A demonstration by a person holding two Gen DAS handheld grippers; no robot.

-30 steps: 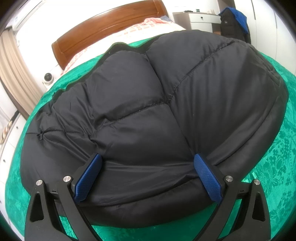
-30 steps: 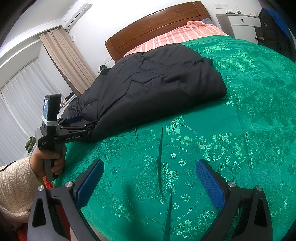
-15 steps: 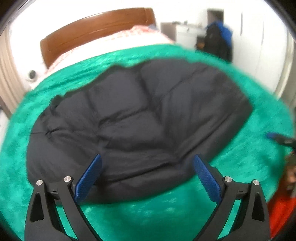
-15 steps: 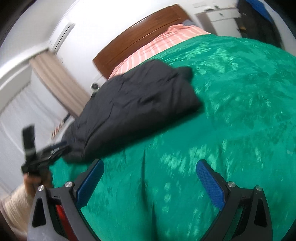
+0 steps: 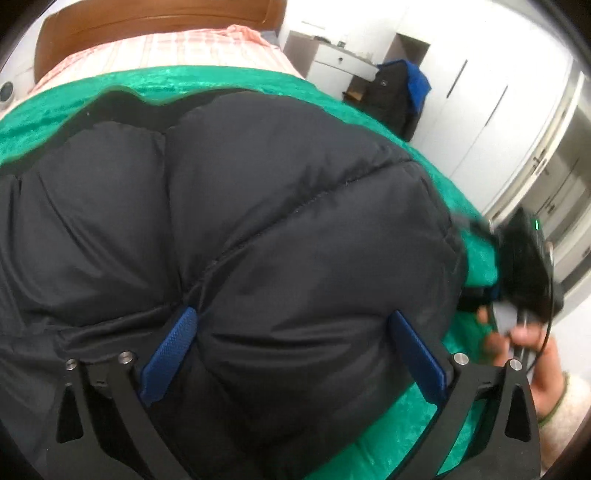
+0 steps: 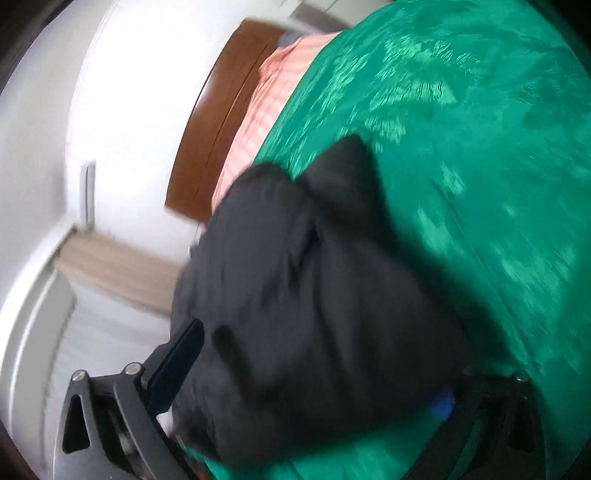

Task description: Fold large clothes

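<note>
A black puffer jacket [image 5: 258, 229] lies folded in a thick bundle on the green bedspread [image 5: 424, 417]. My left gripper [image 5: 291, 350] is open, its blue pads [image 5: 170, 354] pressed against the jacket's near edge with the padding bulging between them. In the blurred, tilted right wrist view the jacket [image 6: 314, 302] fills the space between the open fingers of my right gripper [image 6: 314, 369]. The right pad [image 6: 443, 404] is mostly hidden by fabric. The right gripper and the hand holding it also show in the left wrist view [image 5: 524, 273], at the jacket's right end.
The wooden headboard [image 5: 155, 22] and striped pillows [image 5: 166, 48] are at the far end. A white cabinet [image 5: 332, 62] and a chair with dark clothes [image 5: 399, 92] stand past the bed's right side, with white wardrobe doors [image 5: 480, 110] beside them.
My left gripper has pushed back into the jacket's near edge. My right gripper has swung from the bare bedspread to the jacket's right end and tilted; the jacket now sits between its fingers.
</note>
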